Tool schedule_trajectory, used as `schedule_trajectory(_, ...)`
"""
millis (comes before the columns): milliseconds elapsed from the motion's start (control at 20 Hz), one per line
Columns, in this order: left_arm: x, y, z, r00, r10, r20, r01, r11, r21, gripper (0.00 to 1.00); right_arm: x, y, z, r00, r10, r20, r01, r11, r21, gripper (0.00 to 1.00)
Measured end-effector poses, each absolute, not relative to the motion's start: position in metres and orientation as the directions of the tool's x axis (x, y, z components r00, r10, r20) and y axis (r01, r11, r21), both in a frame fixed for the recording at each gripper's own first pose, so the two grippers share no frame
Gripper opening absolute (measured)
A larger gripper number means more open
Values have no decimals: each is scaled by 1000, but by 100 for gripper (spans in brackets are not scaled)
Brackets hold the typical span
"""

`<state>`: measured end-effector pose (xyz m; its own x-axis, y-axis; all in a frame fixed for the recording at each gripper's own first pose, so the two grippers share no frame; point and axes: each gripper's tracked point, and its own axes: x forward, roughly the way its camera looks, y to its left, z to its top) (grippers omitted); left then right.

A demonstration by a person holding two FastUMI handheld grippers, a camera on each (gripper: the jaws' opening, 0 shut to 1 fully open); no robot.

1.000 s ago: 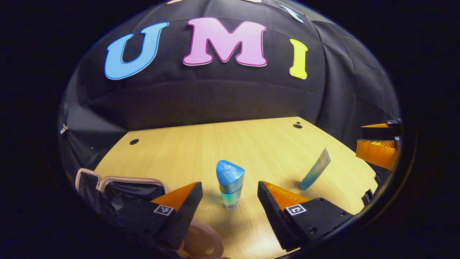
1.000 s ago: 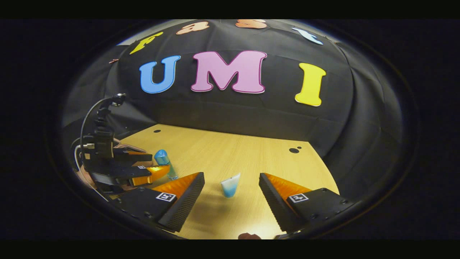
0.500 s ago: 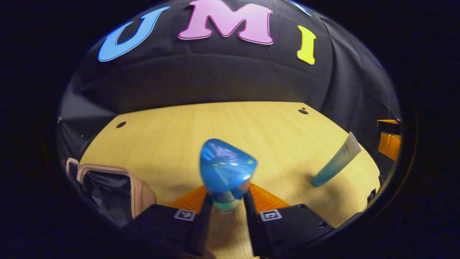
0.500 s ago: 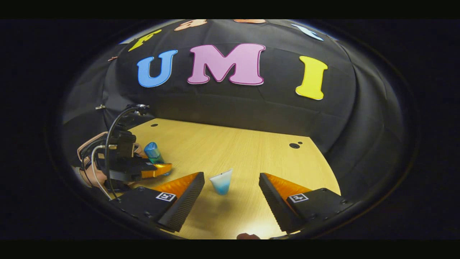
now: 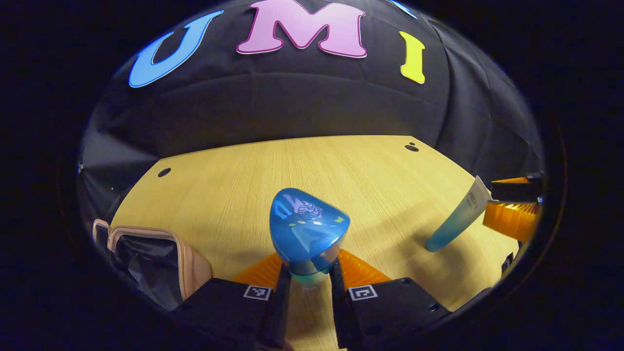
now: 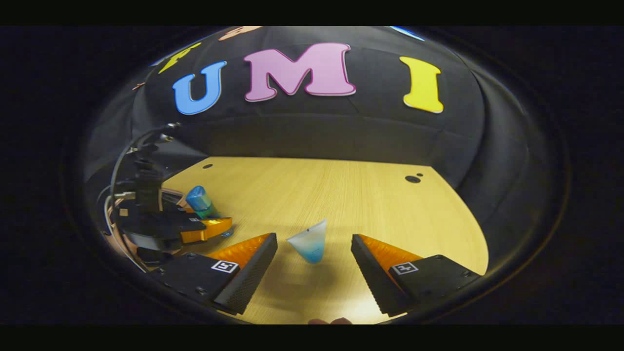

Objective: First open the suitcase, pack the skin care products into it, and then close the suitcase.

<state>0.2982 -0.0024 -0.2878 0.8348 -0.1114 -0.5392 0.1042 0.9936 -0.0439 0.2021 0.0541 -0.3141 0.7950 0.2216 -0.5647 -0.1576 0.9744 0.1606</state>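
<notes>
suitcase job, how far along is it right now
Done: the suitcase lies open at the table's left edge. In hand: the left gripper has its jaws shut on the blue-capped bottle, and the right gripper, jaws open, straddles the upright tube without touching it. Left: both products go in, then the suitcase gets closed.

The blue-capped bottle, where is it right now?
In the left gripper view, the bottle sits clamped between the left gripper jaws, over the table, right of the open suitcase.
</notes>
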Motion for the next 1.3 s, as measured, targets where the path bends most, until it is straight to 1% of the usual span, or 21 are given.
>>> schedule_trajectory(100, 298, -2, -288, 833, -110, -543, 105, 994, -41, 43, 209, 57, -335, 765, 213, -607, -135, 976, 172, 98)
schedule_trajectory(150, 298, -2, -289, 833, -109, -543, 103, 994, -43, 46, 214, 59, -344, 757, 208, -619, -124, 976, 177, 98)
schedule_trajectory(250, 297, -2, -290, 831, -109, -546, 100, 994, -46, 46, 219, 62, -354, 749, 202, -631, -114, 977, 178, 97)
schedule_trajectory(300, 297, -2, -290, 830, -106, -548, 98, 994, -45, 43, 220, 63, -359, 743, 200, -639, -118, 978, 170, 97)
schedule_trajectory(350, 297, -2, -290, 831, -105, -547, 96, 994, -44, 47, 220, 65, -365, 736, 205, -645, -127, 978, 166, 97)
schedule_trajectory(400, 296, -2, -290, 829, -102, -549, 94, 995, -42, 47, 219, 68, -368, 721, 224, -655, -151, 974, 167, 95)
schedule_trajectory(450, 296, -2, -291, 828, -99, -552, 94, 995, -38, 43, 219, 59, -375, 718, 187, -671, -145, 982, 118, 77)
schedule_trajectory(550, 297, -2, -290, 827, -97, -554, 95, 995, -32, 43, 222, 62, -373, 727, 197, -658, -165, 980, 111, 41)
schedule_trajectory(600, 297, -2, -291, 826, -96, -555, 95, 995, -31, 44, 221, 62, -373, 724, 203, -659, -172, 979, 111, 41)
schedule_trajectory(650, 296, -2, -291, 823, -94, -560, 95, 995, -27, 47, 221, 62, -372, 723, 209, -659, -184, 977, 108, 41)
schedule_trajectory(700, 295, -2, -290, 811, -89, -578, 93, 995, -22, 47, 220, 62, -371, 721, 213, -659, -192, 976, 105, 41)
schedule_trajectory(800, 286, -5, -284, 779, -103, -618, 104, 994, -34, 39, 218, 63, -359, 733, 229, -640, -199, 973, 120, 41)
schedule_trajectory(850, 282, -9, -274, 775, -117, -621, 114, 992, -45, 42, 214, 63, -350, 740, 240, -629, -210, 970, 123, 41)
schedule_trajectory(900, 276, -8, -262, 777, -127, -617, 124, 991, -49, 42, 210, 63, -340, 748, 254, -614, -227, 966, 123, 41)
schedule_trajectory(1050, 253, 13, -223, 769, -144, -623, 132, 989, -65, 42, 194, 60, -307, 771, 289, -568, -285, 953, 97, 40)
schedule_trajectory(1250, 205, 62, -178, 693, -167, -701, 105, 986, -130, 42, 177, 69, -267, 789, 341, -511, -331, 937, 114, 41)
schedule_trajectory(1300, 193, 80, -173, 668, -149, -729, 87, 989, -122, 39, 175, 74, -255, 796, 352, -492, -338, 933, 121, 40)
